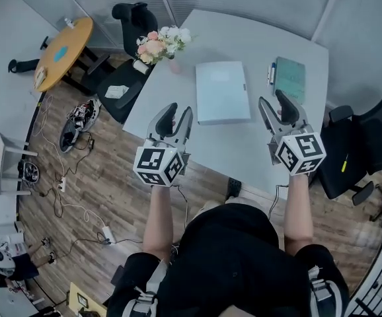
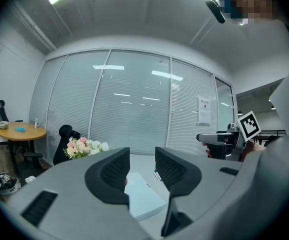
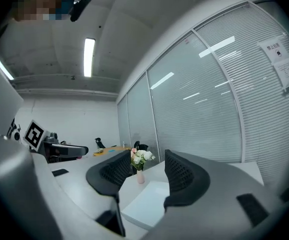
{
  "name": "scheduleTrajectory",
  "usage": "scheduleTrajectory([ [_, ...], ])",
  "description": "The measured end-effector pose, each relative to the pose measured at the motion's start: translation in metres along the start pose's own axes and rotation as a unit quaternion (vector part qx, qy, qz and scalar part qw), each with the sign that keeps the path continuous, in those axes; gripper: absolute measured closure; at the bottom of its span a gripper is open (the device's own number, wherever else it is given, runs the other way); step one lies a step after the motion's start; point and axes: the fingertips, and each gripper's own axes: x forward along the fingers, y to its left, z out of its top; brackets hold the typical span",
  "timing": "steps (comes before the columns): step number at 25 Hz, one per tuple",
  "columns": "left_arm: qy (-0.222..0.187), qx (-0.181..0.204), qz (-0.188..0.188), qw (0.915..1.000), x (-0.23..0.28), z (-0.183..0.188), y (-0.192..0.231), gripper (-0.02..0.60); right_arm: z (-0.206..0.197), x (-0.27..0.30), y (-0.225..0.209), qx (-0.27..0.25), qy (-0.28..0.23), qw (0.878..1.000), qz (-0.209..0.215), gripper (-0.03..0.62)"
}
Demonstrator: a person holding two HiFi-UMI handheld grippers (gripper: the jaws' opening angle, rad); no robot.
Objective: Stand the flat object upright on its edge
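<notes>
A pale blue flat box (image 1: 221, 92) lies flat on the white table (image 1: 244, 150), between the two grippers. My left gripper (image 1: 177, 113) hovers off the box's near left corner, jaws open, nothing between them. My right gripper (image 1: 273, 101) hangs to the box's right, also open and empty. In the left gripper view the box (image 2: 142, 199) shows below and beyond the open left gripper (image 2: 142, 156). In the right gripper view the box (image 3: 147, 204) lies flat beyond the open right gripper (image 3: 147, 164). Neither gripper touches the box.
A vase of pink and white flowers (image 1: 161, 45) stands at the table's far left corner. A green notebook (image 1: 289, 78) with a pen lies at the far right. Black office chairs (image 1: 128, 78) stand left and right (image 1: 369, 144) of the table. Cables litter the wooden floor.
</notes>
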Motion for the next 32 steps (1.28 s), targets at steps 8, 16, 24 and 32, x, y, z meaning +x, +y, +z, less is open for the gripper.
scheduleTrajectory([
  [8, 0.03, -0.013, 0.015, 0.9994, 0.045, -0.024, -0.004, 0.423, -0.03, 0.029, -0.042, 0.022, 0.034, 0.999, 0.02, 0.367],
  [16, 0.058, -0.02, 0.025, 0.9978, 0.061, -0.043, 0.004, 0.42, -0.052, 0.046, -0.06, 0.043, 0.055, 0.997, 0.023, 0.358],
  [24, 0.07, -0.026, 0.016, 0.9971, 0.088, -0.052, 0.026, 0.413, -0.066, 0.071, -0.069, 0.05, 0.072, 0.996, 0.01, 0.345],
  [32, 0.089, -0.054, -0.009, 0.9945, 0.14, -0.072, 0.069, 0.413, -0.085, 0.121, -0.079, 0.048, 0.114, 0.992, -0.011, 0.342],
])
